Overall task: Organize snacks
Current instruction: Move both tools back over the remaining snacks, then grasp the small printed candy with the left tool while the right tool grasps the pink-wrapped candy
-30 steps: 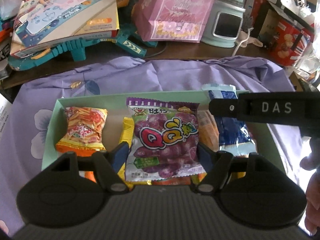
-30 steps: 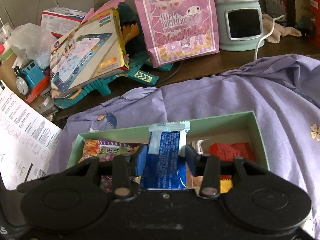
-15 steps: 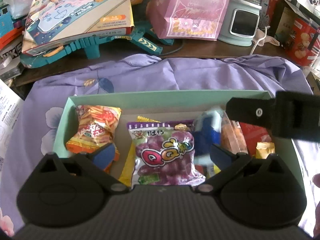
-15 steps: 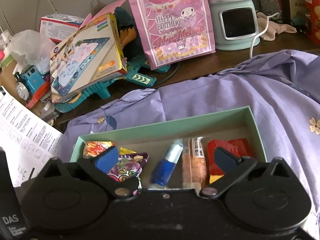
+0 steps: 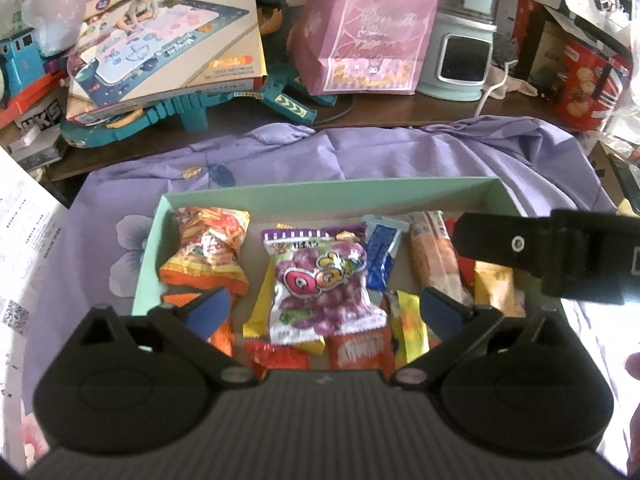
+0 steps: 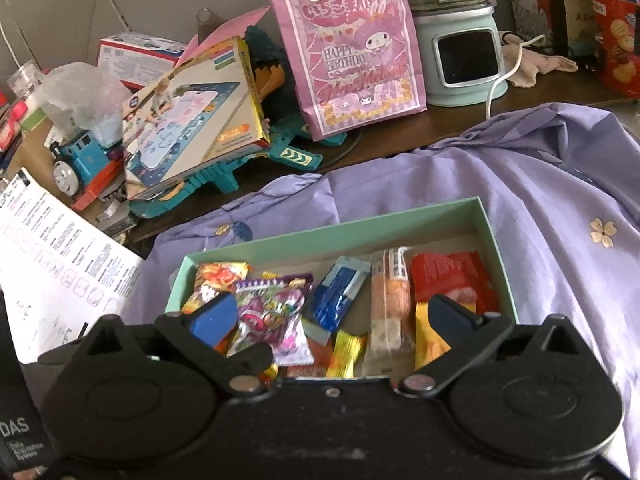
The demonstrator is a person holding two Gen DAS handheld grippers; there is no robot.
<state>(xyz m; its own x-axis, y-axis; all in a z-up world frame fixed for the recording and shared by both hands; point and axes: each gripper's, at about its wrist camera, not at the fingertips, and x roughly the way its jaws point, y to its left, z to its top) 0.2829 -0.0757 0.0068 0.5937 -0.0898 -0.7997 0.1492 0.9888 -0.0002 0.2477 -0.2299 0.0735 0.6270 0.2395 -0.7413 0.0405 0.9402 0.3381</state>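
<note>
Both grippers' fingers [image 5: 208,312] released; only right view shows red packet [image 6: 448,276] whole.

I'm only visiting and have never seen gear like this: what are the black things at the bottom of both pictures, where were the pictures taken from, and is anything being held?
No robot arm is here. A person holds a two-finger gripper in each hand, and a wide-angle camera on each looks forward along its fingers. One picture comes from the left gripper, the other from the right gripper; the black bar at the right of the left view is the right gripper seen from the side. Both stand open and hold nothing. Below them a green box sits on a purple cloth, with snacks inside: a purple grape candy bag, a blue packet, an orange chip bag and others.
</note>
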